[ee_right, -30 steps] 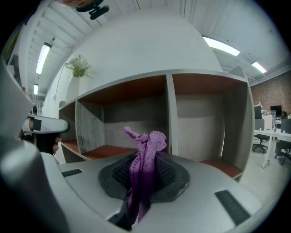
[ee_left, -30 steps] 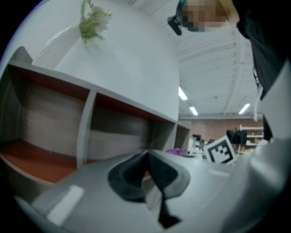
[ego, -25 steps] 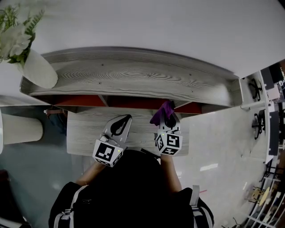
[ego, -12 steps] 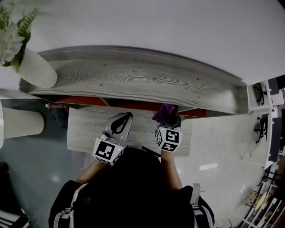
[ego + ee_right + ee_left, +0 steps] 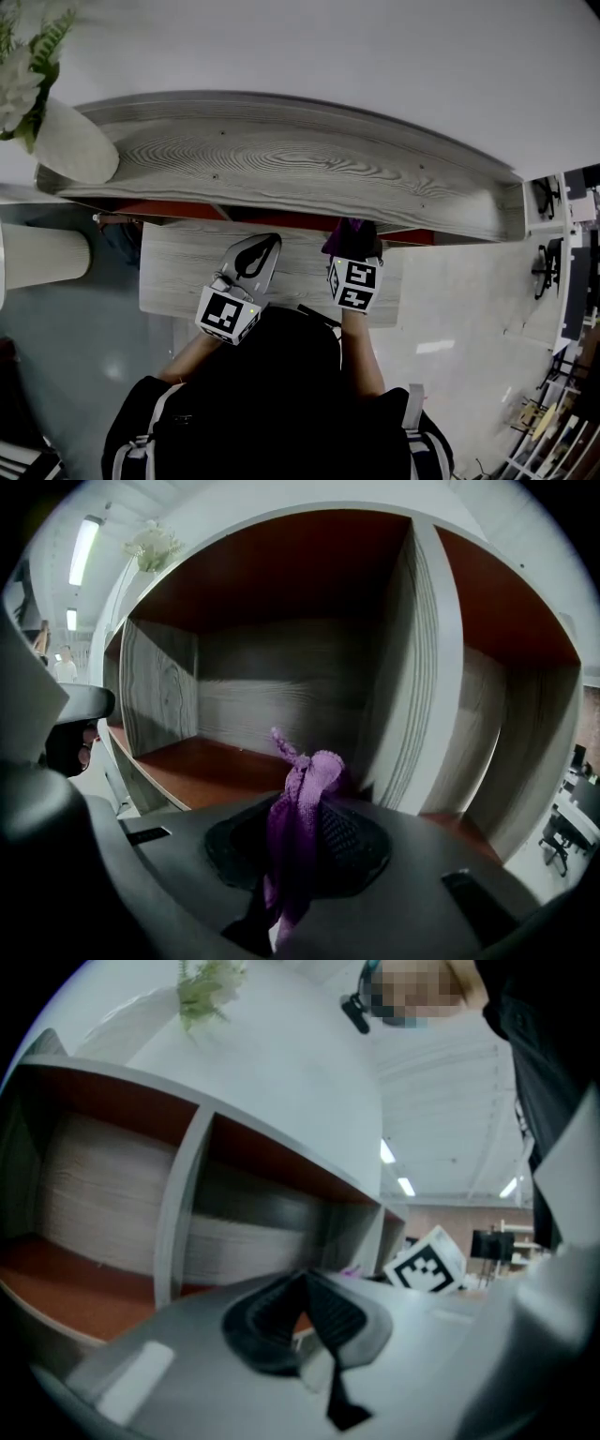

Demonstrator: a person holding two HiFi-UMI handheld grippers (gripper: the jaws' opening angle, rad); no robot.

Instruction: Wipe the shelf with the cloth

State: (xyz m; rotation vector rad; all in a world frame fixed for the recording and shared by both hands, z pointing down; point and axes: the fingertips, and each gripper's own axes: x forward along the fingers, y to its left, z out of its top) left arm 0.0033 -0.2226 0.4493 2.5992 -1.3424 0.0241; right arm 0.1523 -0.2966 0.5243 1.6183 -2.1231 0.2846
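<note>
1. Moving forward since a second ago, the right gripper [image 5: 354, 253] is now sitting closer to the shelf [image 5: 300, 159], and the purple cloth [image 5: 344, 234] is tucked further in under the top board's front edge.
2. Its jaws are pinching the cloth [image 5: 300, 836]. In the right gripper view, the fabric is bunching up between them and poking out past the tips in a small twisted peak.
3. That right gripper [image 5: 323, 808] is pointing into a compartment with a red-brown floor [image 5: 216, 771] and grey wood-grain walls. An upright divider [image 5: 427, 667] is standing just to the right of the cloth.
4. Whether the cloth is touching the floor of the compartment is not showing clearly.
5. The left gripper [image 5: 262, 251] is staying where it was, hovering over the lower grey board [image 5: 178, 272] in front of the shelf, well apart from the cloth.
6. Its jaws are pressing together with nothing between them, as the left gripper [image 5: 305, 1283] view is showing.
7. Past those jaws, two more compartments are appearing, split by a grey divider [image 5: 178, 1204]. The right gripper's marker cube [image 5: 427, 1260] is showing off to the right.
8. A white vase [image 5: 80, 145] with a green and white plant [image 5: 23, 66] is standing on the left end of the top board.
</note>
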